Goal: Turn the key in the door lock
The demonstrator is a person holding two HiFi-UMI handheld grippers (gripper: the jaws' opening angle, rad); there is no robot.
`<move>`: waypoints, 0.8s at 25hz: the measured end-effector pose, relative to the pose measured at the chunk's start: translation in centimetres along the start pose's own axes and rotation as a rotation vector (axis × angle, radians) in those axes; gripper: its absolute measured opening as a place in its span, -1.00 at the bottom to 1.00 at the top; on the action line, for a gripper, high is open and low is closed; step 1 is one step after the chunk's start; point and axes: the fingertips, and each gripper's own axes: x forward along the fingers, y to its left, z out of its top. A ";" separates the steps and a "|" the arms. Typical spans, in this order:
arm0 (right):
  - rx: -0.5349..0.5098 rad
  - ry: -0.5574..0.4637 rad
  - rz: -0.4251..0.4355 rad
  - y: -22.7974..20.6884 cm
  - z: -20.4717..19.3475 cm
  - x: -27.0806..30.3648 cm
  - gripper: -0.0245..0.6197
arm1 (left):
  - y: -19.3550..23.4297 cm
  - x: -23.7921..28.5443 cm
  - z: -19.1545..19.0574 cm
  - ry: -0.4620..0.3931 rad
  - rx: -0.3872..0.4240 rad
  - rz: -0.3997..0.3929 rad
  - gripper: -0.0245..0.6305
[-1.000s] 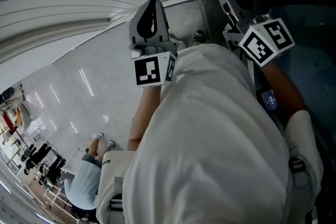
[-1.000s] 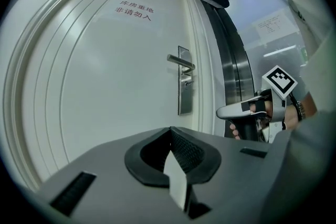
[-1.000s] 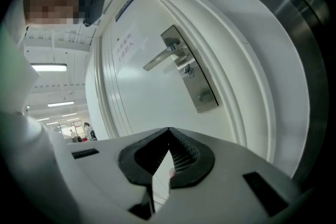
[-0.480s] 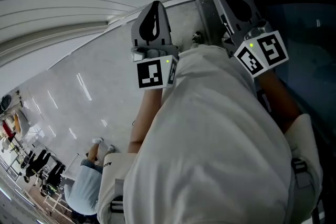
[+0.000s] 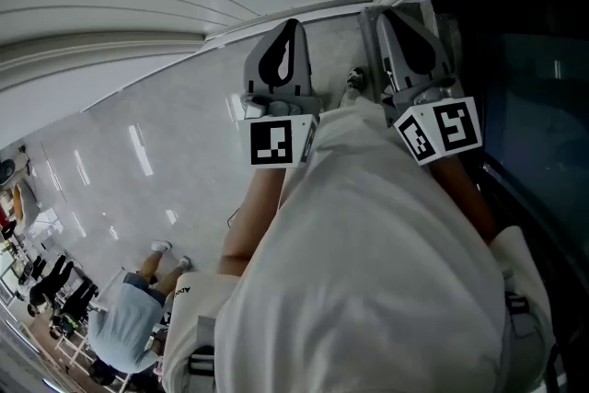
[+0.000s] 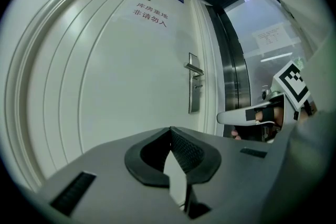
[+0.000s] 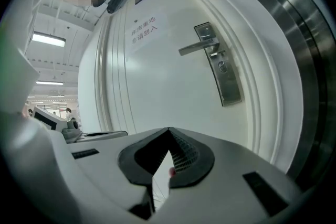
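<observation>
Ahead, one white door (image 7: 157, 76), one lever handle (image 7: 195, 48) at one o'clock, left gripper (image 6: 169, 131) and right gripper (image 7: 168, 131) pinched closed (both short of it).

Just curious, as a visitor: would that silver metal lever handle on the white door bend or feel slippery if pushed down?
Probably stiff: the silver metal lever handle looks solid, mounted on a long metal plate. Its smooth sheen suggests slipperiness. It would likely pivot, not bend.

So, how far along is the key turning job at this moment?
Done: nothing visible. In hand: left gripper and right gripper, fingers shut, face the door, apart from it. Remaining: reach the lock plate under the lever handle, grip the key, turn it. No key shows clearly.
</observation>
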 end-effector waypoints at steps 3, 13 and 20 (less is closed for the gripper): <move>-0.001 0.007 -0.009 1.1 -0.6 0.2 -0.92 | 0.4 -0.5 0.0 -0.008 -0.010 -0.008 -0.90; -0.020 0.054 -0.026 4.5 -2.9 0.3 -0.91 | 2.2 -2.4 -1.7 0.038 -0.024 -0.031 -0.90; -0.022 0.077 -0.111 3.5 -4.5 -1.1 -0.92 | 2.3 -2.2 -2.9 0.048 -0.029 -0.062 -0.90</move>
